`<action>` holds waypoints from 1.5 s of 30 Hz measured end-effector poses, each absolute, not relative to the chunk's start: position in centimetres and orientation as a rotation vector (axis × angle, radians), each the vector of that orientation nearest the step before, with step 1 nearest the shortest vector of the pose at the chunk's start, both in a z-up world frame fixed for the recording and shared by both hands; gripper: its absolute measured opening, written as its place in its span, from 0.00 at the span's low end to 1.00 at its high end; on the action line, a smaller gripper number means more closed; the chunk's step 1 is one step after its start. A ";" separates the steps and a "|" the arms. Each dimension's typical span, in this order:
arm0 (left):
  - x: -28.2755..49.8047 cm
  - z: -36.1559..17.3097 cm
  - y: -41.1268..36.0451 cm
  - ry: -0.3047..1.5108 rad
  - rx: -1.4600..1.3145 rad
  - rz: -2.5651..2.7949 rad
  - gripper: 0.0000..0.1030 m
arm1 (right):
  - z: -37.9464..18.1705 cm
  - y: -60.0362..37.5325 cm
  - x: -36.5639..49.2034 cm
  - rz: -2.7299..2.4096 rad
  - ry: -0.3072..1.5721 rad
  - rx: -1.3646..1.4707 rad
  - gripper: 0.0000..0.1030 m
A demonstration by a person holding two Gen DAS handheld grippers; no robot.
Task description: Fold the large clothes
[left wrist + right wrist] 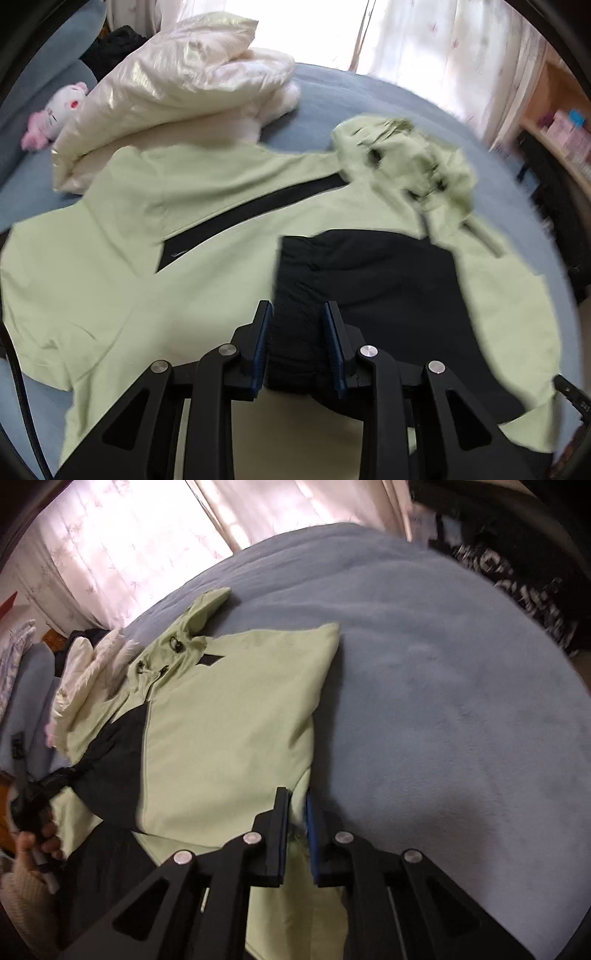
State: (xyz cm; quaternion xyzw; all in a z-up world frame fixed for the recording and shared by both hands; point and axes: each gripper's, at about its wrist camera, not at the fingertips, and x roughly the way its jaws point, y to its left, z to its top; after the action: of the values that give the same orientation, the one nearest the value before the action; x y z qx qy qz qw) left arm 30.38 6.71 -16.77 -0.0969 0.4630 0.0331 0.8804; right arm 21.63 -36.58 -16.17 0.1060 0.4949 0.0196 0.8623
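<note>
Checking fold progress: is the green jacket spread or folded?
Partly folded: the green jacket lies on the bed, black sleeve across its front.

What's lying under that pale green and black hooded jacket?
The pale green and black hooded jacket lies on a blue-grey fleece blanket; one edge overlaps a shiny cream puffer coat. Anything directly beneath it is covered.

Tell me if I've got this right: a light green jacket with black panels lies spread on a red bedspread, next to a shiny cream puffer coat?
Not quite: the bedspread is soft blue-grey, not red, as the right wrist view shows plainly. The rest holds: the light green jacket with black panels lies spread on it, next to the shiny cream puffer coat.
</note>
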 end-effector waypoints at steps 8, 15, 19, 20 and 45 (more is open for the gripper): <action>28.5 -15.5 9.7 1.009 -0.259 0.106 0.50 | -13.0 -35.2 21.3 -0.044 1.016 0.205 0.18; 27.3 -12.5 5.1 0.930 -0.167 0.010 0.50 | -10.7 -28.1 22.6 0.040 0.957 0.110 0.32; 28.2 -14.0 -0.5 1.000 -0.154 -0.089 0.50 | -12.4 -21.8 24.0 0.181 0.988 0.088 0.32; 28.4 -14.8 -1.8 1.015 -0.134 -0.083 0.50 | -13.1 -20.7 24.4 0.207 1.007 0.100 0.32; 26.6 -14.7 0.8 1.015 -0.047 -0.012 0.52 | -15.6 -31.8 23.6 -0.176 1.090 0.266 0.23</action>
State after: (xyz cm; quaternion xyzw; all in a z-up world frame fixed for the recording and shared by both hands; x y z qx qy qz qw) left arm 26.57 0.84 -14.70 -0.0223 0.4860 -0.0057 0.8737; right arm 23.58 -31.81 -15.64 0.1259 0.5163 -0.0834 0.8430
